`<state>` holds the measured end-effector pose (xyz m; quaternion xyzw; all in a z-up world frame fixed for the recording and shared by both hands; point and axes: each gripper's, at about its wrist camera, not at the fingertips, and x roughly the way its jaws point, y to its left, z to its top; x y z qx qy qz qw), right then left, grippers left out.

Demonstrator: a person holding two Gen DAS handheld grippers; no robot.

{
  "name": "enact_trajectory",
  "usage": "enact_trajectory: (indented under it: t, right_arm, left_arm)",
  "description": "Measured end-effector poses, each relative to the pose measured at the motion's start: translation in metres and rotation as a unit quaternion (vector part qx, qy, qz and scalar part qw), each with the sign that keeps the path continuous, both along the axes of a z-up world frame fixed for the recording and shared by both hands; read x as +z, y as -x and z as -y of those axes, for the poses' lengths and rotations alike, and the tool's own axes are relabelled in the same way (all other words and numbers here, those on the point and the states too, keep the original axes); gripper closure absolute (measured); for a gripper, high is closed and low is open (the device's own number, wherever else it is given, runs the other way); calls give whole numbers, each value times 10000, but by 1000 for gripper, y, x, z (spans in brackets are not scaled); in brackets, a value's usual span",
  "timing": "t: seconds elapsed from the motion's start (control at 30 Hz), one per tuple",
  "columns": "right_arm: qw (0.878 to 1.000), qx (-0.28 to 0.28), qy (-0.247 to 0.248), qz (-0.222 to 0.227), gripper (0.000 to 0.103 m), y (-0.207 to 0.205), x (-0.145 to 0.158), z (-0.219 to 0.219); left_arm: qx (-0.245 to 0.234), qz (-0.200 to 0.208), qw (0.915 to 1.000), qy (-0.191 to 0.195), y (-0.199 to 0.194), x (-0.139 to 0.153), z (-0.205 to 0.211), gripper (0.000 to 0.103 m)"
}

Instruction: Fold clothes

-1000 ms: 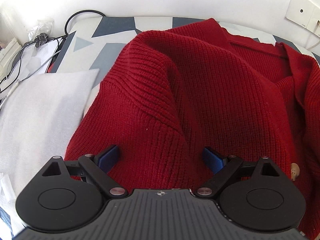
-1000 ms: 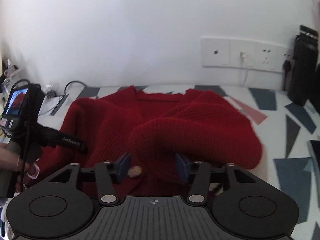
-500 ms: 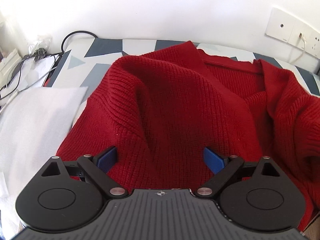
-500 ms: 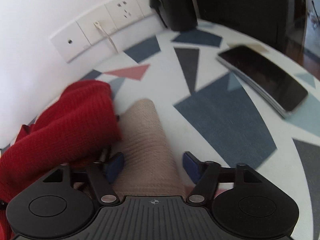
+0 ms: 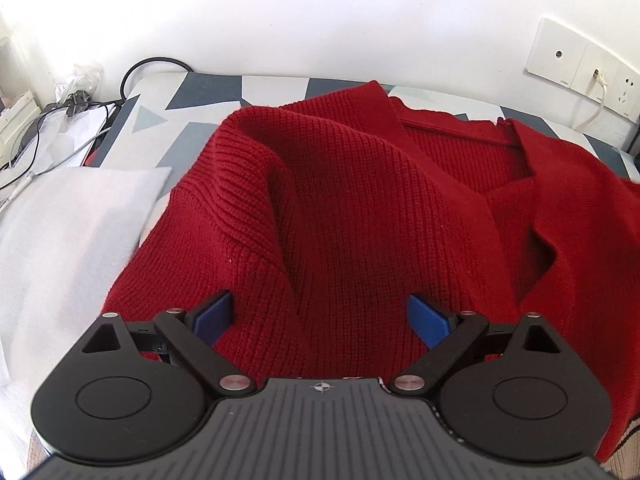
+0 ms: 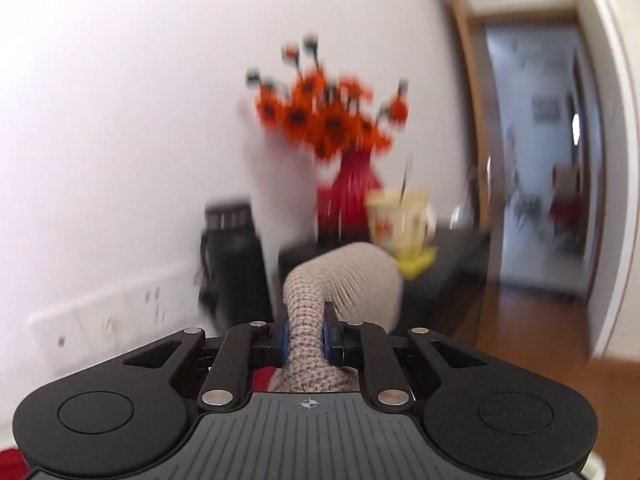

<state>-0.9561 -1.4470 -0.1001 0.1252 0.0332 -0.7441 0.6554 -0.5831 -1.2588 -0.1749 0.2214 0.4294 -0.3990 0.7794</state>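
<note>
Red cardigan [image 5: 360, 208] — left tongs [image 5: 320, 318] wide | right tongs [image 6: 305, 334] clamp beige knit [image 6: 344, 276]

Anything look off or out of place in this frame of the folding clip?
Yes. The right gripper is clamped on a beige knit piece and points at the wall and a vase of orange flowers, not the table; its view is motion-blurred. The red cardigan lies rumpled, unfolded, under the open left gripper.

The red sweater [image 5: 360, 216] is lying rumpled on the patterned surface, ribbed knit bunching into a raised fold at its left shoulder, neckline facing the wall. The beige knit [image 6: 320, 320] is arching up and curling over, its near end sitting pinched between blue pads.
</note>
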Motion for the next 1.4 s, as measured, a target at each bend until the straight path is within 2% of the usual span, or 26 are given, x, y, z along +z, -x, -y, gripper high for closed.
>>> enact_trajectory:
  t: [0.03,0.1,0.17,0.27,0.37,0.4,0.43,0.5,0.57,0.63,0.7,0.77,0.83,0.87,0.97,1.07,1.17,1.23,1.27,1.3,1.33,1.37,1.4]
  right_arm:
    - [9998,164,85,-75,90,-8,3,-2]
    - [9960,885,-33,-87,90,-29,2,-4]
    - [9819,1835,-467,-16,90,-55,-8,-4]
    - [9405,3173,-1210,-128,90,-104,-34,-11]
    - [8964,3948,-1917,-624,89,-152,-68,-19]
    - [8859,4052,-2123,-766,88,-165,-80,-20]
    - [8823,4022,-2317,-776,88,-171,-91,-18]
    - [8777,3898,-2707,-661,88,-177,-112,-10]
    - [8763,3853,-2827,-611,87,-177,-121,-7]
    - [8753,3925,-2751,-638,78,-177,-116,-13]
    - [8752,3988,-2673,-596,59,-178,-105,-23]
    - [8772,4024,-2565,-532,48,-179,-94,-33]
    - [8814,4041,-2410,-422,45,-182,-80,-41]
    - [8808,4094,-2350,-367,44,-185,-73,-45]
    - [8731,4304,-2268,-315,42,-196,-63,-61]
    - [8651,4413,-2349,-408,42,-209,-61,-72]
    - [8724,4204,-2446,-491,41,-214,-61,-77]
    - [8807,4021,-2457,-471,32,-212,-59,-81]
    - [8853,3942,-2422,-465,22,-210,-56,-83]
    - [8898,3862,-2387,-458,17,-208,-53,-85]
    - [8942,3782,-2352,-451,15,-207,-51,-88]
    - [8985,3702,-2316,-444,11,-205,-48,-90]
    - [9027,3622,-2280,-437,9,-203,-45,-92]
  left_arm:
    - [-7,-9,10000,11,0,0,-1,8]
    - [-1,-29,10000,34,-3,1,-3,8]
    - [44,-54,10000,59,-6,1,-6,8]
    - [129,-61,9999,63,-13,1,-12,8]
    - [197,-81,9998,66,-19,2,-18,8]
    - [213,-102,9997,74,-21,2,-20,8]
    - [230,-124,9996,83,-22,2,-22,8]
    - [228,-150,9996,100,-26,4,-27,8]
    - [186,-105,9997,123,-27,7,-36,8]
    - [137,-25,9998,152,-29,11,-46,8]
    - [77,98,9997,186,-32,15,-58,8]
    - [41,149,9997,173,-36,16,-72,6]
    - [21,142,9998,144,-41,16,-86,5]
    - [-27,-14,9999,124,-43,12,-92,5]
    - [-182,-426,9989,78,-47,2,-108,5]
    - [-406,-284,9987,-101,-40,-8,-111,5]
    - [-483,-392,9980,-142,-39,-16,-111,4]
    - [-570,-402,9975,-90,-41,-20,-114,4]
    - [-626,-404,9972,-64,-43,-22,-116,6]
    - [-635,-482,9968,5,-47,-23,-117,18]
    - [-565,-569,9967,88,-53,-22,-119,38]
    - [-478,-625,9968,125,-61,-19,-121,49]
    - [-390,-681,9968,161,-69,-16,-124,68]
